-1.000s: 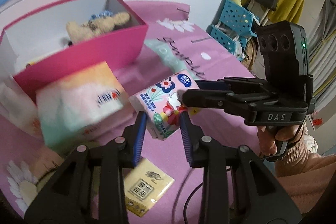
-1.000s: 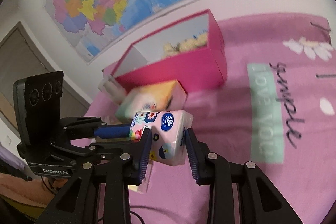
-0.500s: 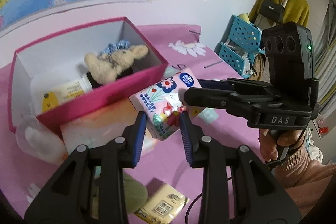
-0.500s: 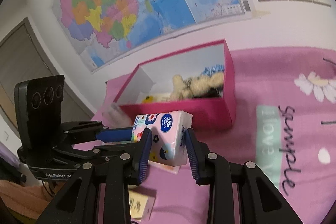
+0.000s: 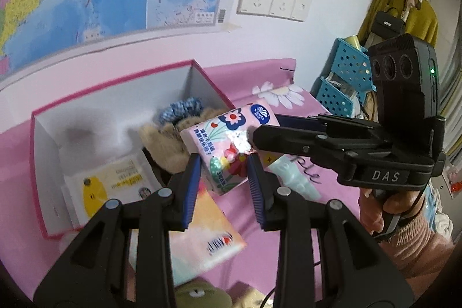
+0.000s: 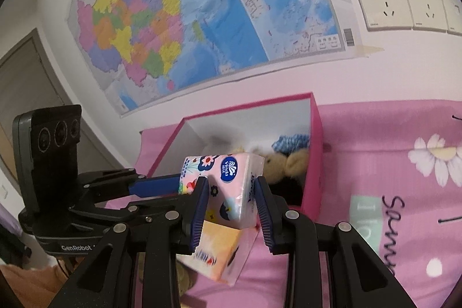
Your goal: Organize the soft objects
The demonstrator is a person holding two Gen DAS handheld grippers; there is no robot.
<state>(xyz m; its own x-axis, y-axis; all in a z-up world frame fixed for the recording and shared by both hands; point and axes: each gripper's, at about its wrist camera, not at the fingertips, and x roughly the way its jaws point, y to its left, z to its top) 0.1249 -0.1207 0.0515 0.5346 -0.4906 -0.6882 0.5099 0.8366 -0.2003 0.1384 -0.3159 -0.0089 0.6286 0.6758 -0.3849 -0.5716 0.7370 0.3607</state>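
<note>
Left wrist view: the left gripper point(image 5: 223, 173) is closed on the near end of the pink tissue pack point(image 5: 228, 145), held in the air. The right gripper point(image 5: 254, 138) reaches in from the right and pinches its far side. Ahead and below sits the open pink box point(image 5: 46, 160).

Right wrist view: the right gripper point(image 6: 231, 199) clamps the tissue pack point(image 6: 228, 184) across its width, the box point(image 6: 313, 160) just beyond. The pack looks light, soft and slick-wrapped; grip it mid-body, where the film dents without slipping

Black left gripper point(image 5: 223, 173), blue ribbed pads, silver screws, pink sleeve point(image 5: 410, 247)
</note>
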